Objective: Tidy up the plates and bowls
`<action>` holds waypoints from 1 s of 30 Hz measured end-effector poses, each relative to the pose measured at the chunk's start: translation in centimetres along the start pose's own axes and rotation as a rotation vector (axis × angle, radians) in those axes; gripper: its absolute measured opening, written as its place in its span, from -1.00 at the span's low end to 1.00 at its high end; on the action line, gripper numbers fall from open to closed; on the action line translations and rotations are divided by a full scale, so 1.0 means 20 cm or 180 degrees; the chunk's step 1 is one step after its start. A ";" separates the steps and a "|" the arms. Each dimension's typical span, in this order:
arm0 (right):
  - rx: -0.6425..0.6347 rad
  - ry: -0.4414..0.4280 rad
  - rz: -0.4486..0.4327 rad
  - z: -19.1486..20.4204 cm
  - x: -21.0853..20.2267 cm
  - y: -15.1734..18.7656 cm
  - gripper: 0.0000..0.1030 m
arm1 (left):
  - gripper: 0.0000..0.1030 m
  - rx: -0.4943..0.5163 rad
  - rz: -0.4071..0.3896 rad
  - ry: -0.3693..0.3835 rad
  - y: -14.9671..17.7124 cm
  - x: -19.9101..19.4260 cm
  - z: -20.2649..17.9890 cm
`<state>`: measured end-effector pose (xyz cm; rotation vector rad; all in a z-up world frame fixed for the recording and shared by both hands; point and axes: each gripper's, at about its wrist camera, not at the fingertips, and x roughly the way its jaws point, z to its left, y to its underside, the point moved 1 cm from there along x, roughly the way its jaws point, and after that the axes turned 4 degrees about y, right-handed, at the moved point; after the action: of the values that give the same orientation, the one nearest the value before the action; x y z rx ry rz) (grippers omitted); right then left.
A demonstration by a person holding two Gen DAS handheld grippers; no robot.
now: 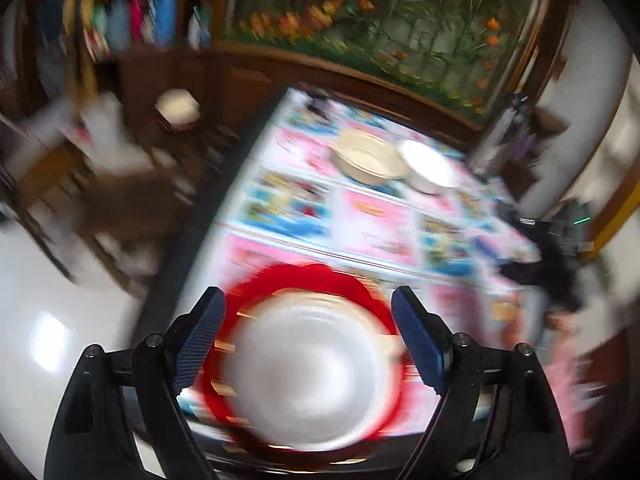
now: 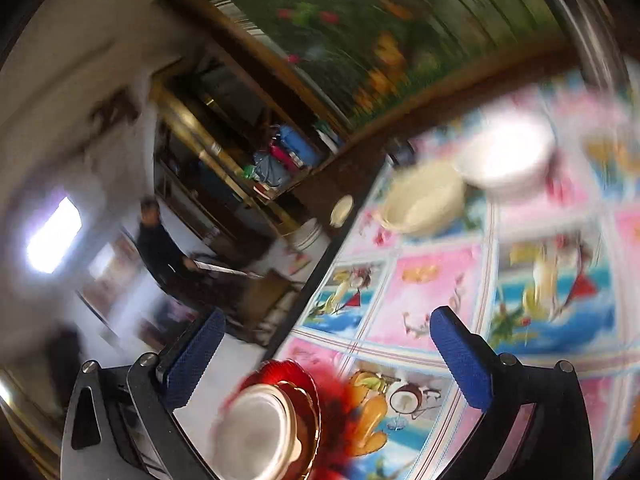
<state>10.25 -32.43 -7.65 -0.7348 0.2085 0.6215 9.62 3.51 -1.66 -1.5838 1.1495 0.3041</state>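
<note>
Both views are smeared with motion blur, yet the essentials can be read. In the left wrist view, the left gripper (image 1: 308, 336) is seen at the lower centre with its blue pads spread wide and nothing pressed between them; a white plate (image 1: 304, 376) is framed between the fingers, lying on a red scalloped plate (image 1: 332, 276) at the near edge of the table (image 1: 372, 224), which is covered by a pink and blue patterned cloth. Further up and to the right in that frame, a cream bowl (image 1: 368, 158) and a white bowl (image 1: 430, 168) are set just beside each other, apparently touching. In the right wrist view, the right gripper (image 2: 328, 356) is likewise held wide open and empty, its fingers at the lower left and lower right. The stack of plates (image 2: 272, 420) is caught at the bottom centre, white on gold-rimmed on red, at the table's edge. The cream bowl (image 2: 424, 200) and white bowl (image 2: 506, 156) are found in the upper right. A person (image 2: 160, 248) in dark clothes is glimpsed at the left, too blurred for detail.
</note>
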 end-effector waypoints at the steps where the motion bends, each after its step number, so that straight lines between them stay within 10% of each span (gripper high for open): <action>1: 0.0207 -0.0012 -0.0030 -0.08 0.00 -0.03 0.98 | 0.83 -0.0061 0.0078 0.0123 -0.02 0.04 -0.02; 7: 0.0942 0.0043 -0.0510 -0.42 -0.07 -0.20 0.98 | 1.00 -0.0064 0.0200 0.0499 -0.16 0.17 -0.22; 21: 0.1677 -0.0888 -0.0273 -0.75 0.13 -0.35 0.98 | 1.00 -0.0323 0.0873 -0.0198 -0.66 0.85 -0.36; 30: 0.1340 -0.1234 -0.0303 -0.55 0.05 -0.38 0.98 | 1.00 0.0409 0.0179 -0.0990 -0.62 0.85 -0.63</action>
<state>15.90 -43.80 -11.83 -0.2091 -0.0552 0.5921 23.33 -16.79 -1.38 -1.3388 0.9532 0.4859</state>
